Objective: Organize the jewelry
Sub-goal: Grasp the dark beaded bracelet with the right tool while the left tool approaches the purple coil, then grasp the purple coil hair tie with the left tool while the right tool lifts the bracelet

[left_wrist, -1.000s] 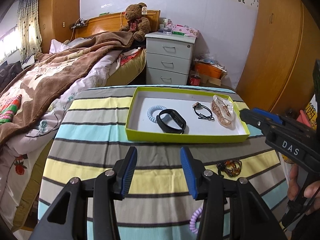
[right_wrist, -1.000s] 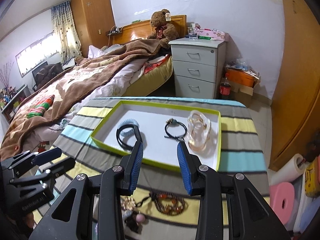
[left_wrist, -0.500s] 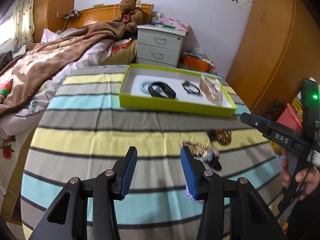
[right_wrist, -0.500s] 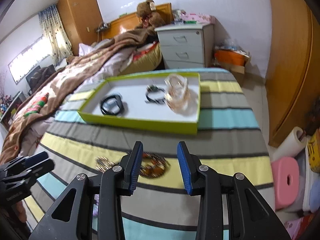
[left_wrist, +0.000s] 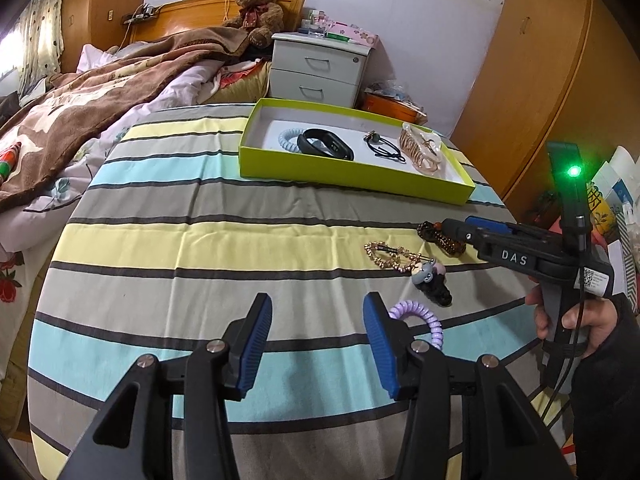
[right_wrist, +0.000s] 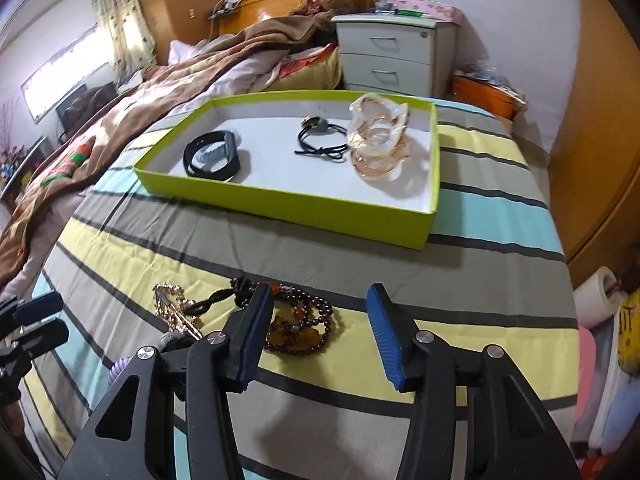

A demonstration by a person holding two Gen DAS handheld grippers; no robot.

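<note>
Green tray [right_wrist: 288, 206] — black band [right_wrist: 212, 158] | hair tie [right_wrist: 322, 140] | clear claw clip [right_wrist: 378, 136]

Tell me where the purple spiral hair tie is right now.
In the left wrist view the purple spiral hair tie lies on the striped tablecloth, outside the green tray, just right of the left gripper.

The purple coil tie [left_wrist: 424, 322] lies partly hidden behind the left gripper [left_wrist: 318, 344]'s right finger. In the right wrist view the brown bead bracelet [right_wrist: 308, 328] is partly covered by the right gripper [right_wrist: 320, 332]'s left finger, and the gold chain [right_wrist: 176, 308] runs under it. The pale blue coil [right_wrist: 212, 156] in the tray [right_wrist: 280, 204] is mostly masked by the black band [right_wrist: 200, 168].
</note>
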